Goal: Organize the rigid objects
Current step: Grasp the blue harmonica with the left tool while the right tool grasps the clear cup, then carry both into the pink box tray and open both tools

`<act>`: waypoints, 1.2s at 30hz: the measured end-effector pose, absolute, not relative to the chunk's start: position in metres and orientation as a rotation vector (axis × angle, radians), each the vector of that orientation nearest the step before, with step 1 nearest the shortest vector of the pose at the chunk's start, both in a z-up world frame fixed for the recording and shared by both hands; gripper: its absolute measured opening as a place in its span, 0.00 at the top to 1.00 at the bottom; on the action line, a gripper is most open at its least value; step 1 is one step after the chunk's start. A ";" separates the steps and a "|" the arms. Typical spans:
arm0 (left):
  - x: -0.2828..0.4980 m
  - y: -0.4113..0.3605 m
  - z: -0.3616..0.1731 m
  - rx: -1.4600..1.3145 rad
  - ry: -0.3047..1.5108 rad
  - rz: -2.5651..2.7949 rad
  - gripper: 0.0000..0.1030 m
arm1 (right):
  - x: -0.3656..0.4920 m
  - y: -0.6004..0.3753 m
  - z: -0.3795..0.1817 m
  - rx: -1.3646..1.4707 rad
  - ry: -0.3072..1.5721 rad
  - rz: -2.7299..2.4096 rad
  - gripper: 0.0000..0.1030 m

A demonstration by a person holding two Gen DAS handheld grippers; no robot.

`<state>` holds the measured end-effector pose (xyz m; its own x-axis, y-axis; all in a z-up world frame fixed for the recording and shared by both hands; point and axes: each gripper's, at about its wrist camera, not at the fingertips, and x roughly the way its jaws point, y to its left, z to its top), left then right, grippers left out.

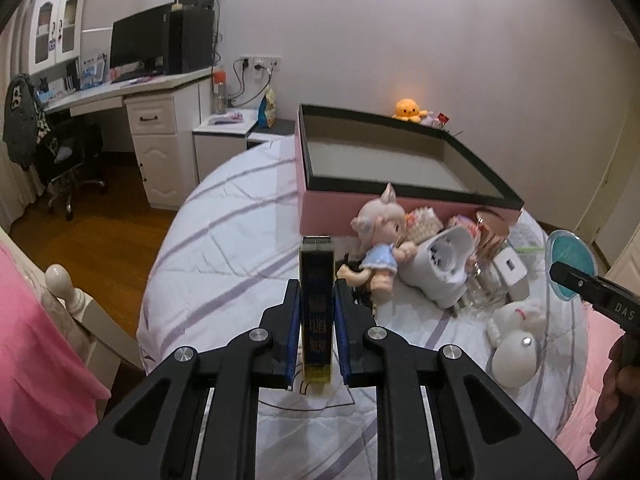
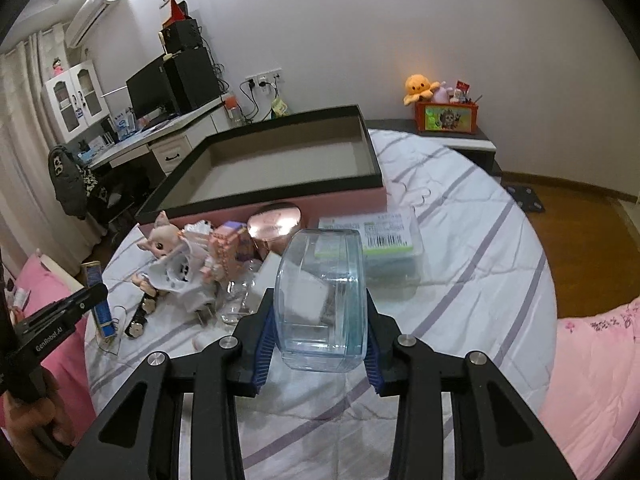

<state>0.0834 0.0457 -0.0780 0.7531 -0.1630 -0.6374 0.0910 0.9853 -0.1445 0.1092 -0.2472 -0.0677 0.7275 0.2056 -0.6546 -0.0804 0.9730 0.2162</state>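
My left gripper (image 1: 317, 304) is shut on a slim dark blue and gold box (image 1: 317, 280), held upright above the striped bedsheet. My right gripper (image 2: 322, 312) is shut on a clear bluish plastic container (image 2: 324, 296); it also shows at the right edge of the left wrist view as a teal disc (image 1: 570, 258). Ahead lies a large pink box with a black rim (image 1: 400, 196), open and empty. In front of it sits a heap: a doll in a blue dress (image 1: 378, 236), a white round device (image 1: 444, 268), a copper tin (image 2: 274, 224) and a white charger (image 1: 512, 270).
A flat clear case with a barcode label (image 2: 380, 240) lies right of the heap. A white plush (image 1: 516, 344) rests near the pink blanket (image 2: 592, 380). A desk with a monitor (image 1: 136, 44) stands far left; an orange crate with toys (image 2: 446, 116) sits by the wall.
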 end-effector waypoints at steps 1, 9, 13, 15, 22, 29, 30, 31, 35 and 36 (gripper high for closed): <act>0.083 0.046 -0.075 -0.107 0.697 -0.140 0.85 | 0.108 -0.247 -0.065 0.180 0.735 0.161 0.63; 0.079 0.039 -0.049 -0.091 0.635 -0.155 0.85 | 0.110 -0.246 -0.046 0.149 0.698 0.173 0.63; 0.082 0.032 -0.031 -0.077 0.598 -0.176 0.85 | 0.117 -0.241 -0.029 0.121 0.666 0.189 0.63; 0.086 0.027 -0.021 -0.072 0.580 -0.189 0.85 | 0.125 -0.237 -0.016 0.098 0.644 0.200 0.63; 0.122 0.013 0.018 -0.059 0.523 -0.218 0.85 | 0.169 -0.224 0.015 0.058 0.613 0.232 0.63; 0.187 -0.003 0.012 -0.056 0.594 -0.228 0.85 | 0.231 -0.213 0.002 0.048 0.688 0.254 0.63; 0.197 -0.005 0.007 -0.059 0.612 -0.228 0.85 | 0.239 -0.212 -0.003 0.050 0.704 0.255 0.63; 0.208 -0.008 0.001 -0.063 0.632 -0.227 0.85 | 0.247 -0.211 -0.008 0.051 0.723 0.254 0.63; 0.236 -0.018 -0.024 -0.064 0.698 -0.221 0.85 | 0.283 -0.207 -0.035 0.052 0.808 0.244 0.63; 0.243 -0.019 -0.030 -0.064 0.715 -0.219 0.85 | 0.286 -0.206 -0.039 0.052 0.821 0.244 0.63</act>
